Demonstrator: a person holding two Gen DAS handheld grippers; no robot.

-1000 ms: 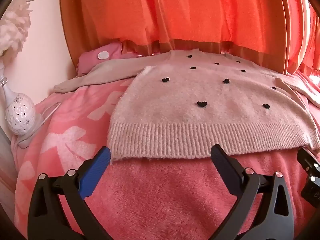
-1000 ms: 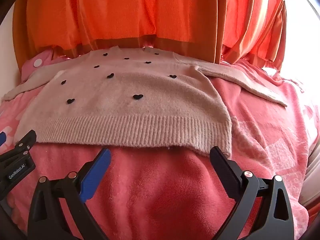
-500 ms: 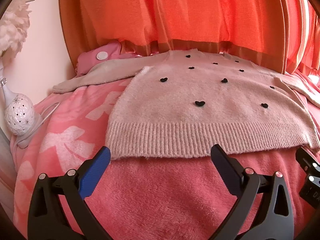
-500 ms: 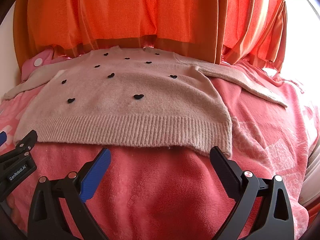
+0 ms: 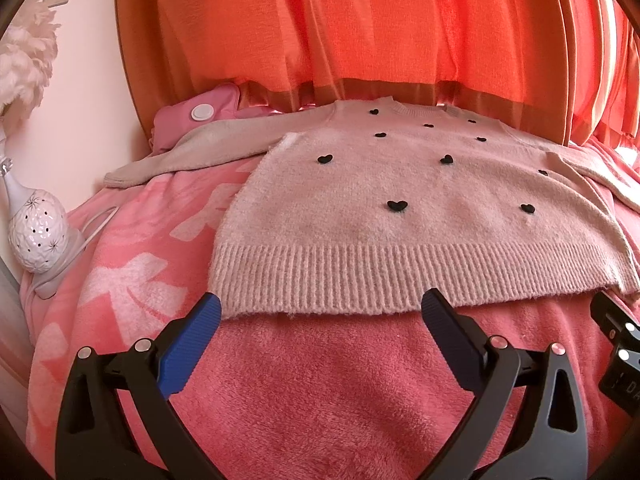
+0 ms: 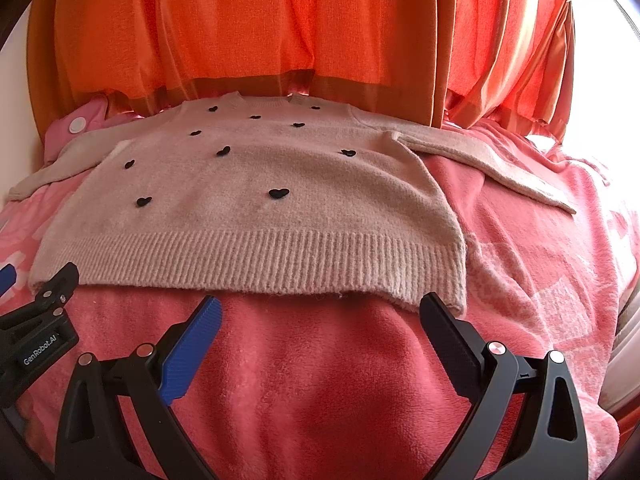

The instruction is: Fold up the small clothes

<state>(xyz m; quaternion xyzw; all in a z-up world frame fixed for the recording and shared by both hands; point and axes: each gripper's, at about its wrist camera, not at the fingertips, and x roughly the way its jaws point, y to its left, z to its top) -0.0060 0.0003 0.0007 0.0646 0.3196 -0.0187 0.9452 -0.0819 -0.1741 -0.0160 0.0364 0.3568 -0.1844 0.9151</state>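
I have both tongs spread wide and holding nothing. The left tongs (image 5: 320,316) sit just short of the ribbed hem, with the blue pad at the sweater's left hem corner; the right tongs (image 6: 320,316) hover at the hem's right end, the black pad nearly under that corner. Each pair shows at the edge of the other's view.

The pink sweater (image 5: 400,208) with small black hearts lies flat, front up, on a pink fleece blanket (image 6: 320,380) covering the bed, sleeves spread out to either side, neck toward the orange curtain (image 5: 360,20). A white lamp (image 5: 36,236) stands off to the left, clear of my path.

I judge the fold has not begun. To do it well I would slide each lower pad under the hem near its corner, catching both knit layers but not the fleece beneath, close evenly, then lift both corners together so the hem stays straight.
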